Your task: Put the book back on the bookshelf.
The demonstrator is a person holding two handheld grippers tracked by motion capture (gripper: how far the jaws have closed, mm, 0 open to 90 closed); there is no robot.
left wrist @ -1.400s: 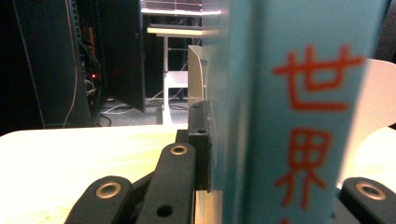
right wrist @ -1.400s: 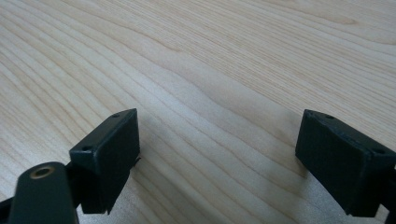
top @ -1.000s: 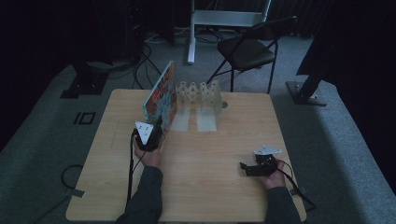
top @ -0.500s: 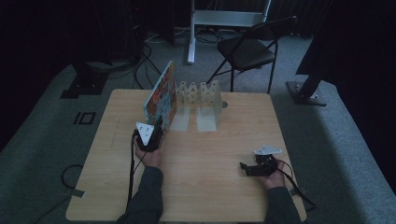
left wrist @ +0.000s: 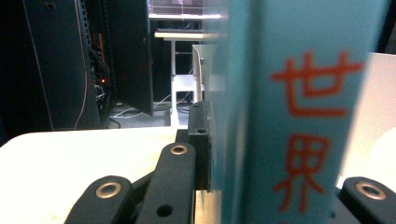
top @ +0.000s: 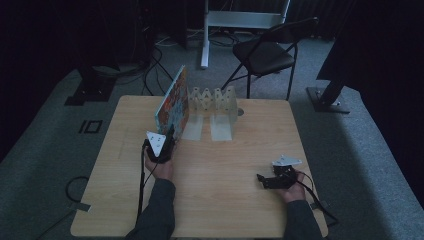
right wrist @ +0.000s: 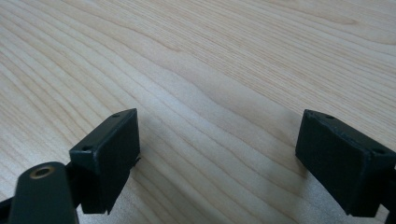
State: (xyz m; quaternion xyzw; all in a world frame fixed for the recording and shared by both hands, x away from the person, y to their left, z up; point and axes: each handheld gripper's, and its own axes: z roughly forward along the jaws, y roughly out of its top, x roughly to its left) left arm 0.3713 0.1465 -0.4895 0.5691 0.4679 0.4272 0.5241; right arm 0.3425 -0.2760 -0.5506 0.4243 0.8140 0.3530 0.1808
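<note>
A colourful book [top: 173,105] stands on edge on the wooden table [top: 220,200], leaning toward the white rack [top: 212,102] to its right. My left gripper [top: 169,136] is shut on the book's near end. In the left gripper view the teal spine with red characters [left wrist: 299,112] sits between the black jaws, the left pad [left wrist: 201,140] pressed against it. My right gripper [top: 261,180] lies low over the table near the front right, pointing left. Its jaws stand wide apart over bare wood [right wrist: 215,116] with nothing between them.
The white zigzag rack has two flat base plates [top: 210,127] reaching toward me. A black folding chair [top: 267,55] and a white stand [top: 235,20] are behind the table. Cables trail from both grippers over the front edge.
The book and my left gripper have shifted slightly; the book leans a little closer to the rack. The right gripper has stayed put.
</note>
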